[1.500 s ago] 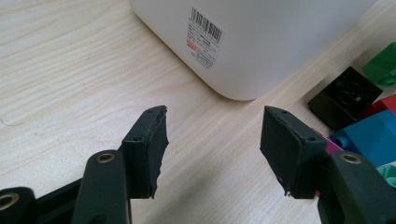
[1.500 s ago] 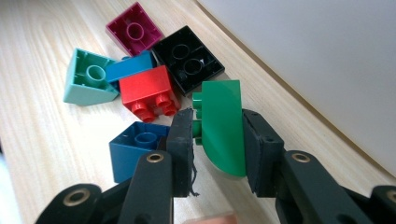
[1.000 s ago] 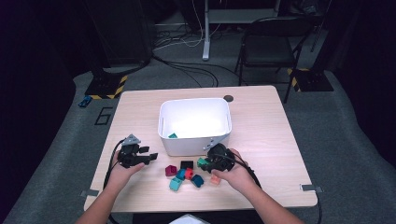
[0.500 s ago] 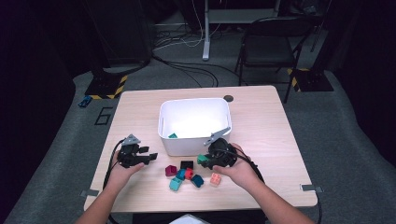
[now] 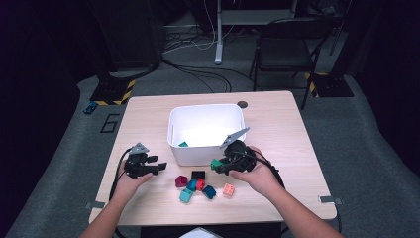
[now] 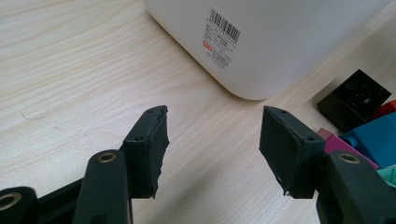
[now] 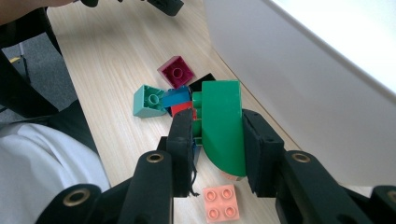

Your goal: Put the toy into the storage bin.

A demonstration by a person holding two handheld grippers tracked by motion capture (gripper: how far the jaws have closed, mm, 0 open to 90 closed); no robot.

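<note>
The right claw, clenched on a green block, has risen off the tabletop beside the white bin, ready to drop it in, while the left claw waits released.

Glossy plastic green brick, wood-grain table

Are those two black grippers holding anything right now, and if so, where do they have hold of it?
The right gripper clamps a green block by its two flat sides, near its lower, rounded end. The left gripper stands open above bare table, holding nothing.
</note>
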